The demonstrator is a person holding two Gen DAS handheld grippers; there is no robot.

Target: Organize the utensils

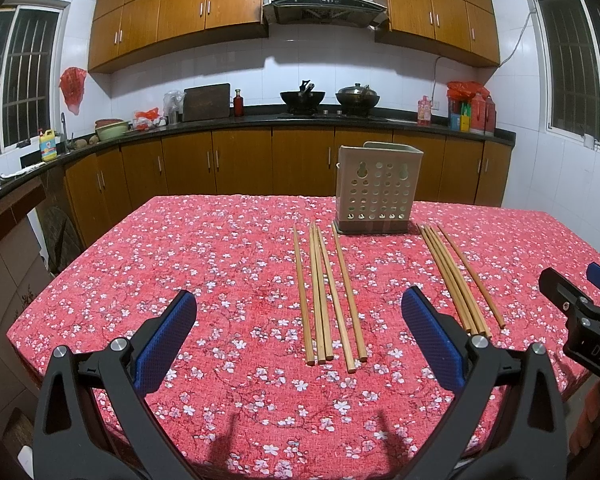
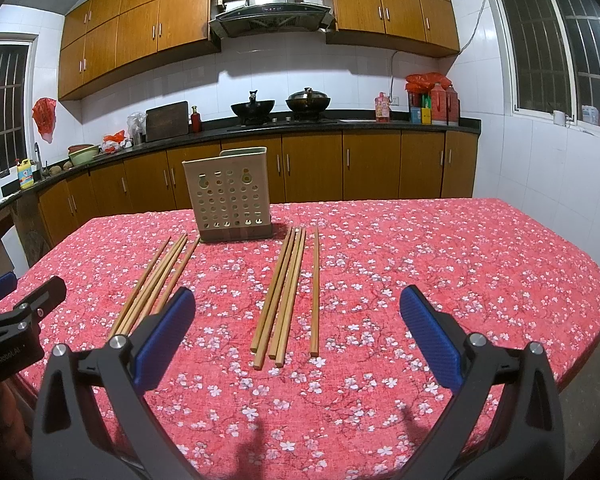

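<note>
Chopsticks of plain light wood lay in two loose groups on the red floral tablecloth (image 1: pixel 220 264) covering the table, all running roughly from the near edge toward the far edge. Left group of chopsticks (image 1: pixel 328 296), five sticks, rested mid-cloth, its far tips just short of the beige perforated plastic utensil holder (image 1: pixel 376 192). Right group of chopsticks (image 2: pixel 288 296), also five, lay just beside the holder's other side, one stick slightly apart from the rest. Holder stood upright near the far edge of the cloth; nothing was visible inside it.

Left gripper (image 1: pixel 300 340), black frame with blue pads, hovered above the near edge, fingers spread wide, gripping nothing. Right gripper (image 2: pixel 298 340) hovered likewise over the near edge, fingers spread wide and empty, the right group lying between them in its view.
</note>
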